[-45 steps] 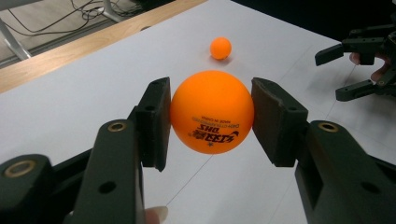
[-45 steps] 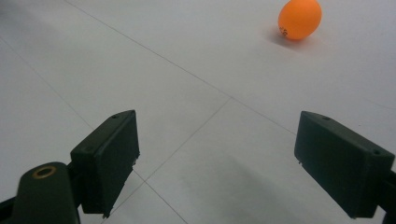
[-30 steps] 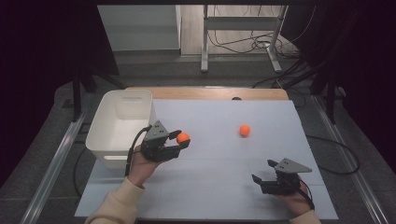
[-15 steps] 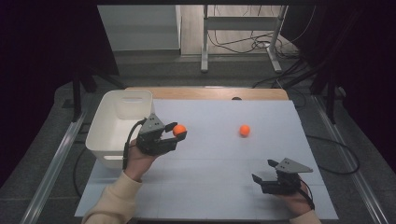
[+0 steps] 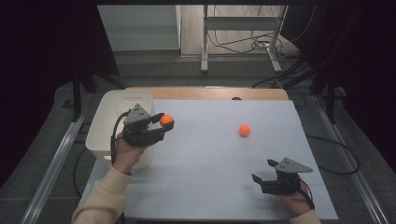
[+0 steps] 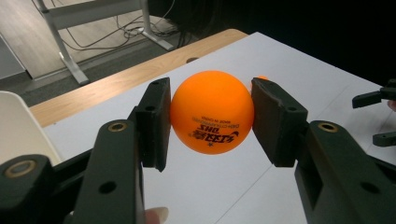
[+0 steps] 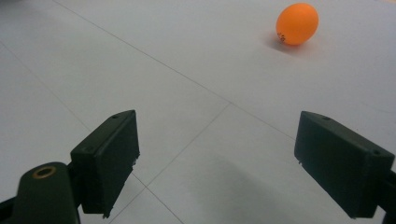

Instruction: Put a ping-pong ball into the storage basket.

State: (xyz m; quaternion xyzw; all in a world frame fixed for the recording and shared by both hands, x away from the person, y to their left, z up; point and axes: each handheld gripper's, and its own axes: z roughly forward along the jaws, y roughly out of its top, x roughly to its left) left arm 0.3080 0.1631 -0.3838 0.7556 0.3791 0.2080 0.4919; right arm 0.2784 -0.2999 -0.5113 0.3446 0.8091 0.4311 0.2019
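Left gripper (image 5: 161, 127) jaws pinch orange ball (image 5: 166, 120) beside white bin (image 5: 112, 100), right gripper (image 5: 266, 173) jaws wide: smooth ball could squirt out if squeezed off-centre.

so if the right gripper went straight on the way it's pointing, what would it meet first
Most likely bare table. The right gripper has open jaws, and the loose orange ball lies ahead but off to one side of its line, so it would probably pass it.

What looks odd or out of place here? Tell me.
Nothing stands out. The left tool grips one orange ball squarely beside the white bin; the second ball sits on the white table, and the right tool is open.
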